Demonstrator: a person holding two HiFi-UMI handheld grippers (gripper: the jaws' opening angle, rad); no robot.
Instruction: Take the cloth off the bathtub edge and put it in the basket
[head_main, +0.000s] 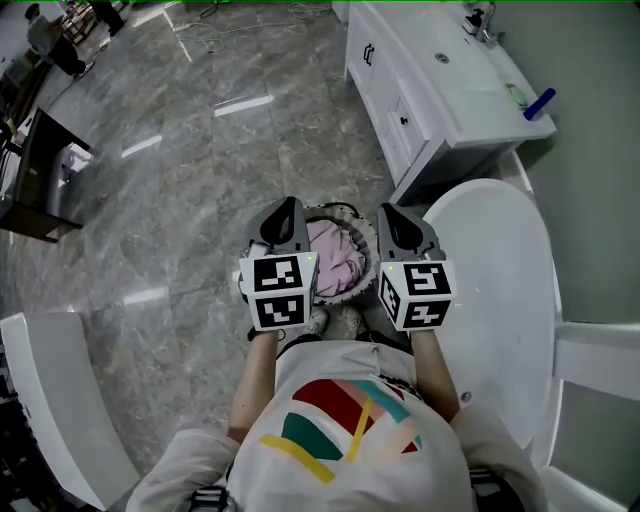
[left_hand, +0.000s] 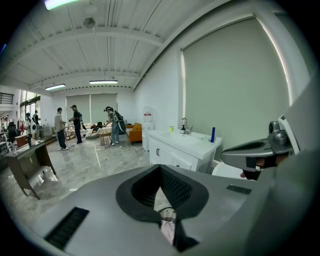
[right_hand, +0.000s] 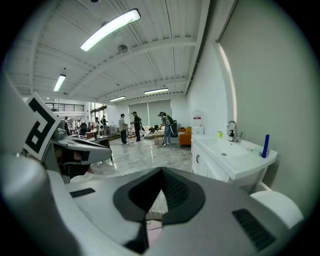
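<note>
A pink cloth (head_main: 335, 262) lies bunched in the round basket (head_main: 345, 212) on the floor, just ahead of the person's feet. My left gripper (head_main: 288, 205) hangs over the basket's left rim and my right gripper (head_main: 386, 210) over its right rim. Both are shut with nothing between the jaws. In the left gripper view a strip of the cloth (left_hand: 168, 227) shows through the slit under the closed left gripper (left_hand: 161, 167). The right gripper (right_hand: 161, 170) points at the floor ahead. The white bathtub (head_main: 500, 290) stands to the right, no cloth visible on its edge.
A white vanity (head_main: 440, 90) with a sink and a blue bottle (head_main: 538, 103) stands beyond the tub. A dark table (head_main: 40, 170) is at the far left and a white curved fixture (head_main: 60, 400) at bottom left. Several people (left_hand: 75, 125) stand far off.
</note>
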